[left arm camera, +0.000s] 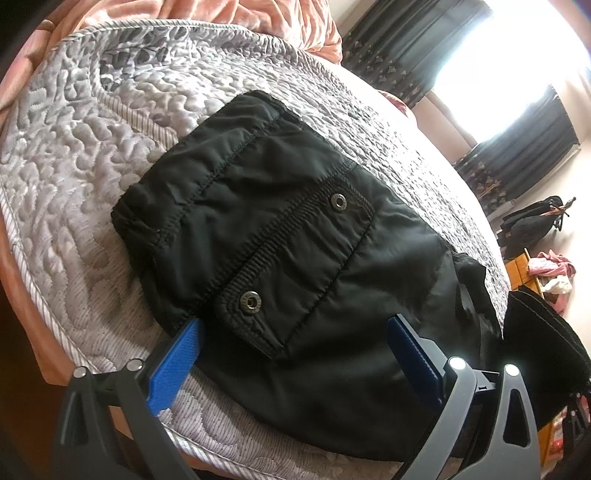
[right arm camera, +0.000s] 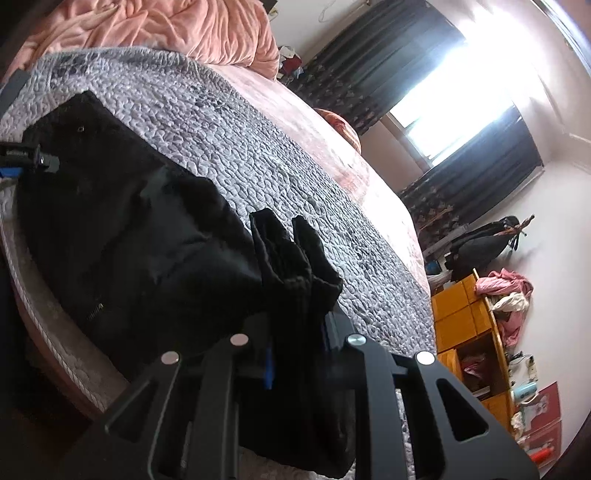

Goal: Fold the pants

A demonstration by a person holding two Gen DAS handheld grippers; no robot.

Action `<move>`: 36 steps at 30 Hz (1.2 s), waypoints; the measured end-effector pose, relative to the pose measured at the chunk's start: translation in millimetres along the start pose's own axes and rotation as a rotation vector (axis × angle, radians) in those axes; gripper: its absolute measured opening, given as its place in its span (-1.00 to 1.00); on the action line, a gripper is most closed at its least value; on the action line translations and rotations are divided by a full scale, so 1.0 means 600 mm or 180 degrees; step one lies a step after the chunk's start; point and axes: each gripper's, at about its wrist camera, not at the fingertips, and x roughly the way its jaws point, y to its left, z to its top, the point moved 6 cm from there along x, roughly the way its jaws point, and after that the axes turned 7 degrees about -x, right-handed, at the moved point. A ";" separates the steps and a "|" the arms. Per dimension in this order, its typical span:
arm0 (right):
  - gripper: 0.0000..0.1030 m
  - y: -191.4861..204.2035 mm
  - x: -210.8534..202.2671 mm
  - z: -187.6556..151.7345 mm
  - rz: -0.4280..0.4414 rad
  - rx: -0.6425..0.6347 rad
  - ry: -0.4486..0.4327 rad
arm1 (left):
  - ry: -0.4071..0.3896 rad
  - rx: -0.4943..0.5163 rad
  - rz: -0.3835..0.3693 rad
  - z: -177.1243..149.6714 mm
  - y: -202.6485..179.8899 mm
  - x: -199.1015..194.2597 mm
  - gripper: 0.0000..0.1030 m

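Black pants (left arm camera: 295, 229) lie folded on a grey quilted bed cover (left arm camera: 92, 147), with a two-snap pocket flap facing up. My left gripper (left arm camera: 295, 328) is open. Its blue fingers (left arm camera: 184, 350) stand wide apart at the near end of the pants, one at the left edge and one on top of the cloth. In the right wrist view the same pants (right arm camera: 129, 229) stretch away to the left. My right gripper (right arm camera: 295, 332) is shut on a bunched leg end (right arm camera: 295, 266), which stands up between the jaws just above the bed. The left gripper (right arm camera: 29, 155) shows at the far left.
A pink duvet (right arm camera: 166, 26) is heaped at the bed's far end. The bed's corded edge (left arm camera: 55, 314) runs close by on the left. Beyond the bed on the right stand a yellow shelf unit (right arm camera: 465, 317) with clothes on it, a dark bag (right arm camera: 480, 247) and dark curtains (right arm camera: 388, 55).
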 end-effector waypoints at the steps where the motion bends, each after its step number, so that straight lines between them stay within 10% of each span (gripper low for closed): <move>1: -0.66 0.005 0.001 0.000 -0.0011 -0.0041 0.0010 | 0.0001 -0.0002 -0.0007 0.000 0.001 -0.001 0.93; 18: -0.59 0.146 0.044 -0.023 -0.0105 -0.0853 0.0245 | 0.0045 0.0076 -0.0020 0.001 -0.001 -0.001 0.93; 23: -0.30 0.171 0.047 -0.035 0.0121 -0.0896 0.0282 | 0.0048 0.0074 -0.0046 0.000 0.003 -0.006 0.93; 30: -0.04 0.134 -0.004 -0.038 0.1317 0.0010 0.0264 | 0.0039 0.0020 -0.0116 0.000 0.007 -0.009 0.93; 36: -0.01 0.060 0.036 -0.040 0.1706 0.1208 0.0485 | 0.0025 -0.0004 -0.0104 0.001 0.005 -0.006 0.93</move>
